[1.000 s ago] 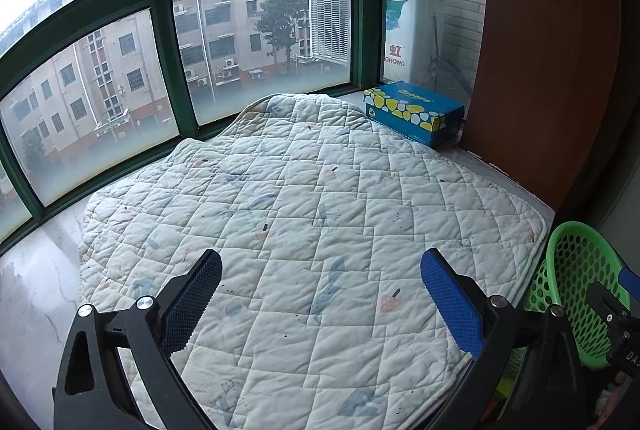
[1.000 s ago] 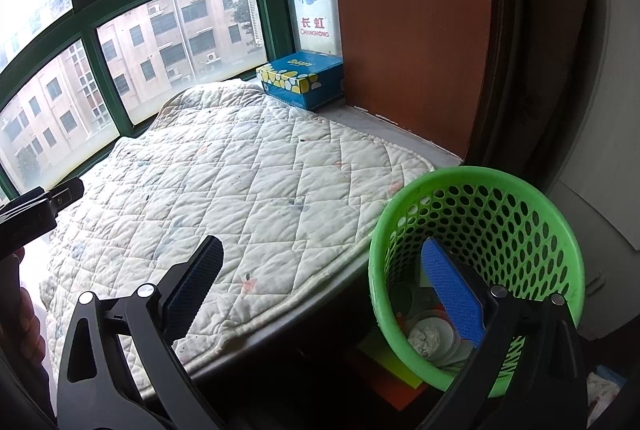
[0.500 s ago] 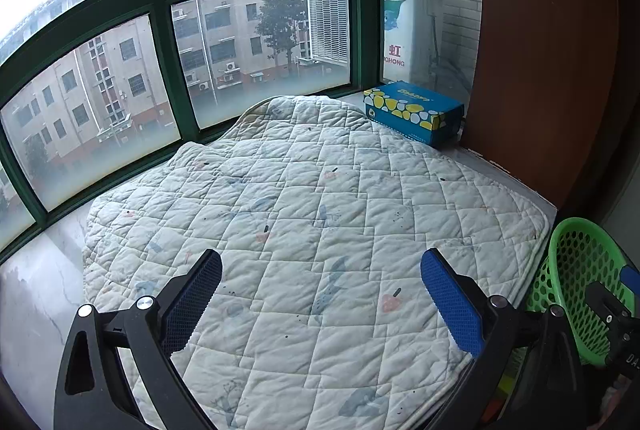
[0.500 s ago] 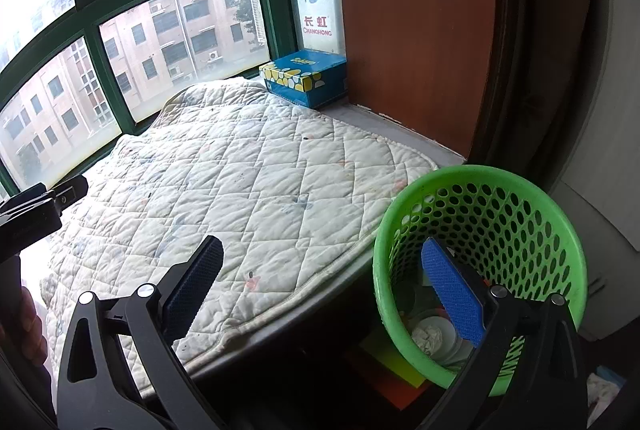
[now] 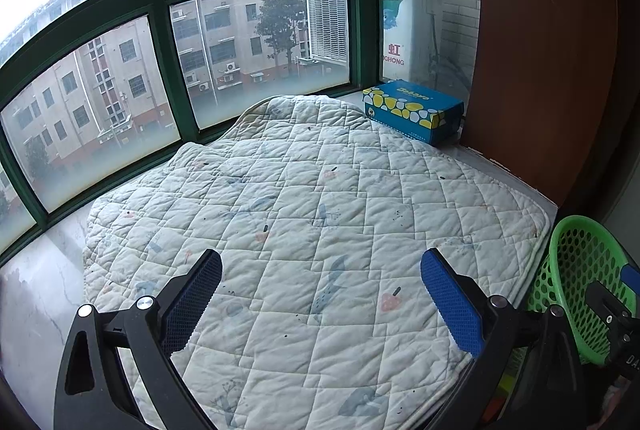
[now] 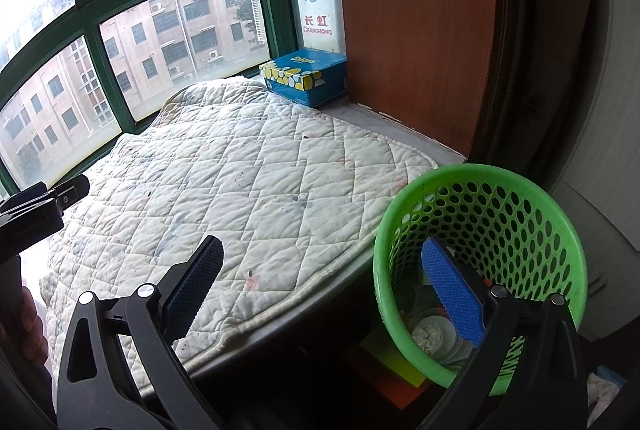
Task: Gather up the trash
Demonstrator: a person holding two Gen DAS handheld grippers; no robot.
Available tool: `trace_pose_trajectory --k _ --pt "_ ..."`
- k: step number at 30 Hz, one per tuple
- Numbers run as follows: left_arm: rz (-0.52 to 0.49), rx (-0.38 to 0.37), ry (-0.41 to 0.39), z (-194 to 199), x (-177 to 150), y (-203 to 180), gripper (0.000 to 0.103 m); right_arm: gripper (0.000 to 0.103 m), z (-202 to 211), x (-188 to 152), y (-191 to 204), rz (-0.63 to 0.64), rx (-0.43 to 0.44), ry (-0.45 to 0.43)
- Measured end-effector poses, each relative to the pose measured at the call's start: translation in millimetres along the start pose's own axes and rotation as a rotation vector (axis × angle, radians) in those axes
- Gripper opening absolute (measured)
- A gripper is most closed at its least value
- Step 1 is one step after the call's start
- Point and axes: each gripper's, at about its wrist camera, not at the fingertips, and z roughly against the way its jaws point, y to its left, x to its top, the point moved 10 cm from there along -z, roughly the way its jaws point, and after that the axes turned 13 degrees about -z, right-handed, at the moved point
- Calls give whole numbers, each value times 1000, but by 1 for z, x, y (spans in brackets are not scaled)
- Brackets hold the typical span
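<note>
left wrist view: the left gripper [image 5: 320,294] hangs over the quilted mat [image 5: 312,214], its blue pads spread wide with nothing between them. the mat covers most of the window ledge [image 5: 36,294]; a blue tissue box [image 5: 414,110] sits at the far corner by the wooden panel [image 5: 540,50]. the green basket [image 5: 580,270] shows only in part at the right edge, its inside hidden.

right wrist view: the right gripper [image 6: 320,290] is spread apart and empty, one finger over the mat edge, the other above the basket [image 6: 480,262] mouth. trash [image 6: 430,334] lies at the basket bottom, a crumpled white wad among shapes too dim to name. the other gripper is cut off at left, a hand [image 6: 20,326] barely showing below it.
</note>
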Motion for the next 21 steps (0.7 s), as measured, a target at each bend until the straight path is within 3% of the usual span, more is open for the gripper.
trace_pose_trajectory --k 21 --pt "-30 -9 -7 0 0 -7 96 98 -3 -4 1 1 4 10"
